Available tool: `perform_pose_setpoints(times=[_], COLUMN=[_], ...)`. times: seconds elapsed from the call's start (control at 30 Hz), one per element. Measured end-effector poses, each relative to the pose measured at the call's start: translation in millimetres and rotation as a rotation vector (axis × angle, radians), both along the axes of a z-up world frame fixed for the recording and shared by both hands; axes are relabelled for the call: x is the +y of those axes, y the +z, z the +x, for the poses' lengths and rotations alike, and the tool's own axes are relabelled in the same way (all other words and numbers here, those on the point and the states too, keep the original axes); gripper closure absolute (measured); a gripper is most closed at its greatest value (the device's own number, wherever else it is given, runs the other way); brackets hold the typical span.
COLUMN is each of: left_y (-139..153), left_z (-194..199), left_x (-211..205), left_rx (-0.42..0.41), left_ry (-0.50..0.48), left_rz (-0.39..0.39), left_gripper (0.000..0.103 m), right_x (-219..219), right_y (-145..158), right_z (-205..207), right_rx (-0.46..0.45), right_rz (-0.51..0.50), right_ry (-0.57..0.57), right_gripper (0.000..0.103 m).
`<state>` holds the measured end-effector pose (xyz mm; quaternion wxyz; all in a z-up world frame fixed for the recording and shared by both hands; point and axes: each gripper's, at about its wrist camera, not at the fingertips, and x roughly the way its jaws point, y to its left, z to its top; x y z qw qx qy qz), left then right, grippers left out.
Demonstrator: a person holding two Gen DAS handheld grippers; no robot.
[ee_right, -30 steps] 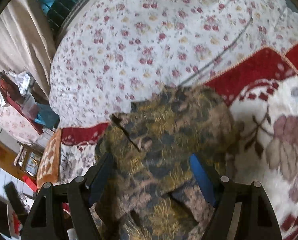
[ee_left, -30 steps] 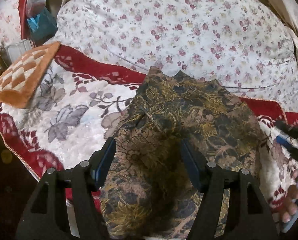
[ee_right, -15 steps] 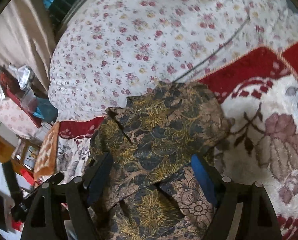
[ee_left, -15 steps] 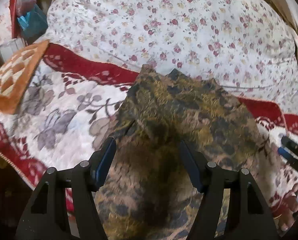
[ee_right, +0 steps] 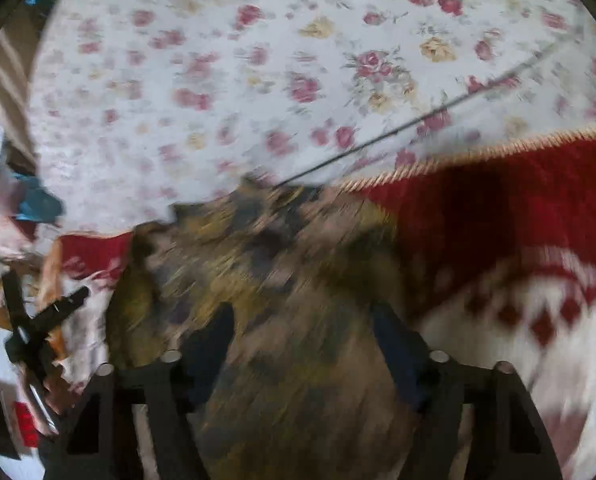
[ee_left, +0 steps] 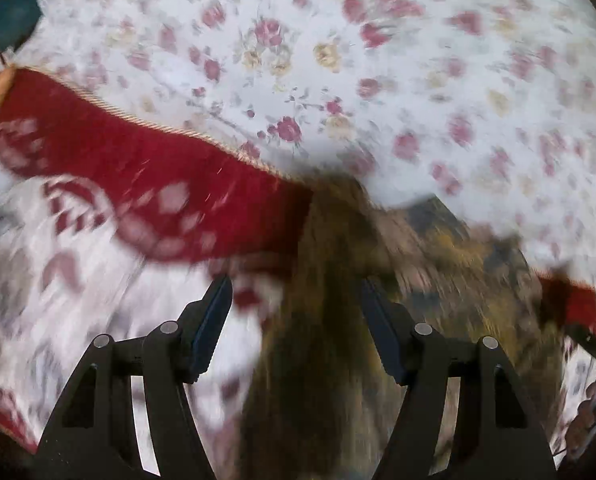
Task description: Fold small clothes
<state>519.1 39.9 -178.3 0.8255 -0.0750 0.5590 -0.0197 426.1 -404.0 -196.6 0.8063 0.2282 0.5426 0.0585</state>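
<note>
A bed spread with a white rose-print sheet (ee_left: 337, 60) carried a red-bordered floral blanket (ee_left: 138, 184) whose corded edge lay over the sheet, and a dark gold-patterned garment (ee_right: 282, 280) lay on the blanket, its far edge reaching onto the sheet, all blurred.

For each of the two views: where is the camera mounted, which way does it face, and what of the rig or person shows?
Left wrist: on the left gripper, facing forward and down at the brown patterned garment on the red-bordered blanket; both fingers show.
Right wrist: on the right gripper, facing the same garment; its fingers show, with the other gripper at far left.
Shared: garment, blanket, floral sheet.
</note>
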Motion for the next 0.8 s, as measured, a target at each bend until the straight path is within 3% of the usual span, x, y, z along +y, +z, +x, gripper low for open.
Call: perform_pose_setpoints(times=[0.17,0.23,0.27,0.37,0.4,0.63,0.67,0.7,0.73,0.8], left_y=[-35,-48,-55,-67,-68,-73,-73,-71,-68,-58], left_z=[39,50,57,67,67,84,84,84,83,80], left_x=[-12,-19,-23,-27,-28,-17,-17,-15,-13,-5], left_rx=[0.030,0.059,0.076,0.136,0.140,0.176,0.171,0.160,0.148,0.122], left_ry=[-0.061,-0.075,-0.085,-0.106,-0.124,-0.118,-0.121,-0.128,-0.135,-0.131], left_rz=[-0.048,-0.021,-0.012,0.014,0.011,-0.034,-0.031,-0.038,-0.055,-0.070], left_gripper=[0.037,0.037,0.040,0.076,0.080,0.081,0.081,0.087,0.094,0.097], right_x=[-10,-11,-10,-13,-12,-20,-17,-13,-13,-15], right_y=[-32,-39,-44,-60,-63,-69,-68,-67,-64,-53], right_z=[52,64,69,77,76,86,87,86,85,78], right_rx=[0.045,0.064,0.076,0.125,0.131,0.153,0.155,0.168,0.166,0.128], right_rz=[-0.033,-0.067,-0.074,-0.066,-0.067,-0.068,-0.113,-0.176,-0.184,-0.188], right_ry=[0.008,0.013,0.025,0.024,0.031,0.061,0.069,0.072,0.068,0.068], right_gripper=[0.043,0.043,0.045,0.060,0.061,0.061,0.070,0.086,0.089,0.095])
